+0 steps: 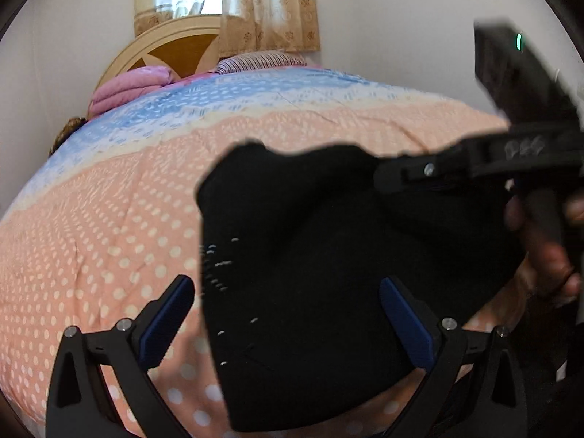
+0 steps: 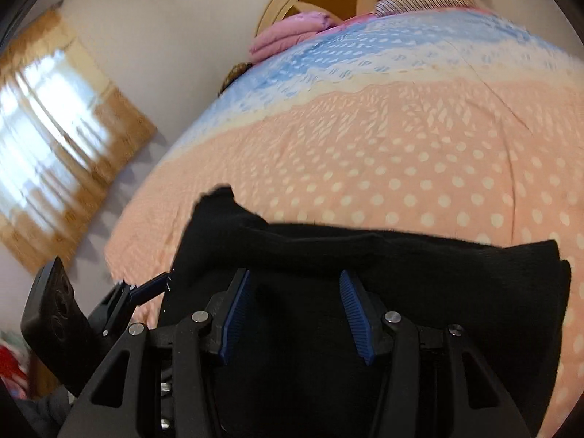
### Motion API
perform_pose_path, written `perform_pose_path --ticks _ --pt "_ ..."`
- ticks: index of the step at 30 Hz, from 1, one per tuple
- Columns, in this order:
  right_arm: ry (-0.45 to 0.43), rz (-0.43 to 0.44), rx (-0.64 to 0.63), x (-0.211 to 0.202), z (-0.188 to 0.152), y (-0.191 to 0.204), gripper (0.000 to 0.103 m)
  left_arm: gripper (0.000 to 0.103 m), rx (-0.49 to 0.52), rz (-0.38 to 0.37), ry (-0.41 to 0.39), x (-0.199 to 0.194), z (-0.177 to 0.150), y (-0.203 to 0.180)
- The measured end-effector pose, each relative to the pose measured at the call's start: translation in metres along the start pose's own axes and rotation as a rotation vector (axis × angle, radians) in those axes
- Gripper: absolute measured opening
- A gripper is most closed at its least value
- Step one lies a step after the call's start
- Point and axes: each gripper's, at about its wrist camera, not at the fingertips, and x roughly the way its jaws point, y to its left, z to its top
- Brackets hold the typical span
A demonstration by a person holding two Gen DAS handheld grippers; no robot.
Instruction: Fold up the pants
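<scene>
Pants: we see the black pants (image 1: 321,273) bunched in a compact bundle at the bed's (image 1: 109,219) near edge.
Left gripper (image 1: 284,314): wide open, empty.
Right gripper (image 2: 295,310): half open over cloth, gripping nothing.
Progress: we judge folding mostly done; tidying left.

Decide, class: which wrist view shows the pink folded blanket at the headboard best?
The left wrist view: the pink blanket appears sharp, its stacked folds distinct beside the headboard. The right wrist view shows it motion-blurred near the frame's top.

Both matte black plastic two-finger grippers, left (image 1: 286,314) and right (image 2: 295,314), are showing ribbed blue rubber pads (image 2: 356,315). Silver round screws (image 1: 449,324) are glinting at the pivots. A green light (image 1: 518,41) is glowing on the right gripper's body.
</scene>
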Motion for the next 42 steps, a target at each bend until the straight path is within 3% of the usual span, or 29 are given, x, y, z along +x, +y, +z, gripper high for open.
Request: perform_pose_path --ticks 2,7,9,13,16,24,29,34,37,42 --pt "-0.014 0.034 0.004 -0.012 -0.003 0.000 0.052 0.103 -0.007 0.035 -0.056 -0.011 0.013 0.010" --pt "-0.052 -0.042 -0.072 -0.047 -0.025 0.008 0.054 0.103 -0.006 0.071 -0.113 -0.008 0.054 0.031" --pt "-0.044 -0.060 -0.075 -0.057 -0.035 0.003 0.055 0.103 0.021 0.067 -0.054 0.013 0.060 0.031" --pt "-0.040 -0.077 -0.092 -0.065 -0.052 -0.010 0.055 0.103 0.085 0.219 0.049 0.063 0.060 0.036" --pt "-0.041 -0.083 -0.118 -0.072 -0.061 -0.011 0.055 0.103 0.010 0.152 0.081 0.077 0.061 0.057" --pt "-0.039 -0.080 -0.160 -0.079 -0.073 -0.009 0.055 0.103 0.000 0.130 0.060 0.071 0.059 0.055" --pt "-0.093 -0.050 -0.117 -0.098 -0.073 -0.015 0.055 0.103 -0.065 0.127 -0.014 0.025 0.049 0.061" --pt "-0.183 -0.045 -0.005 -0.114 -0.067 -0.037 0.055 0.103 -0.121 0.071 -0.064 -0.012 0.029 0.064" --pt "-0.194 -0.114 0.021 -0.113 -0.065 -0.042 0.056 0.103 -0.146 0.009 -0.065 -0.013 0.024 0.059" --pt "-0.206 -0.173 0.054 -0.113 -0.062 -0.050 0.056 0.103 -0.163 -0.042 0.000 0.014 0.017 0.046"
